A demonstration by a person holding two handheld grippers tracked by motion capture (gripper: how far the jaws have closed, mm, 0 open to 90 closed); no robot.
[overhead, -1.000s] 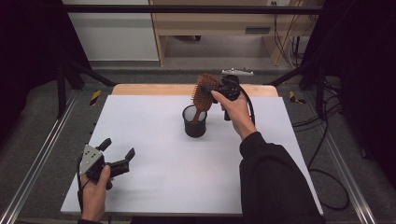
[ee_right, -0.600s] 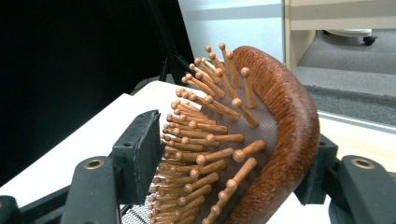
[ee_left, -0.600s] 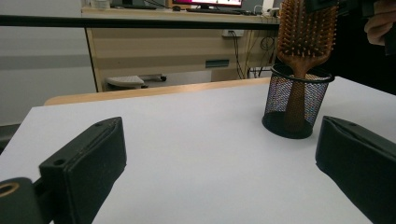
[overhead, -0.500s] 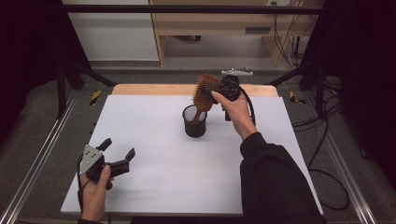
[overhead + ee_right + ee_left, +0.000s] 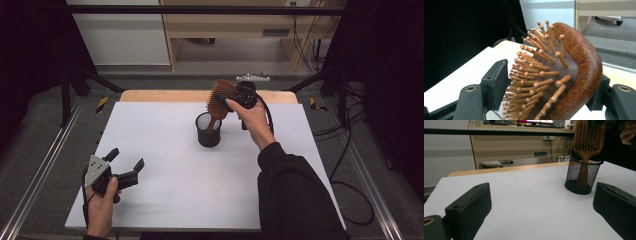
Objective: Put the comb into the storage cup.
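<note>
Right tool point(image 5: 227, 102) straddles hairbrush point(image 5: 220, 97) in cup point(image 5: 208, 131).

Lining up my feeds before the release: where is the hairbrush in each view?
High view: hairbrush above centre, handle in the mesh cup.
Left gripper view: upper right, handle standing in the cup.
Right gripper view: bristled head between the jaws.
Shared landmark: the white table.

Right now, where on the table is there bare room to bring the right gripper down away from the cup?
The white table top lies bare between the mesh cup and the left gripper, and along the near edge. Right of the cup is bare too, under the forearm. It is crowded only at the cup, where the hairbrush stands between the right gripper jaws, which have just been opening.
</note>
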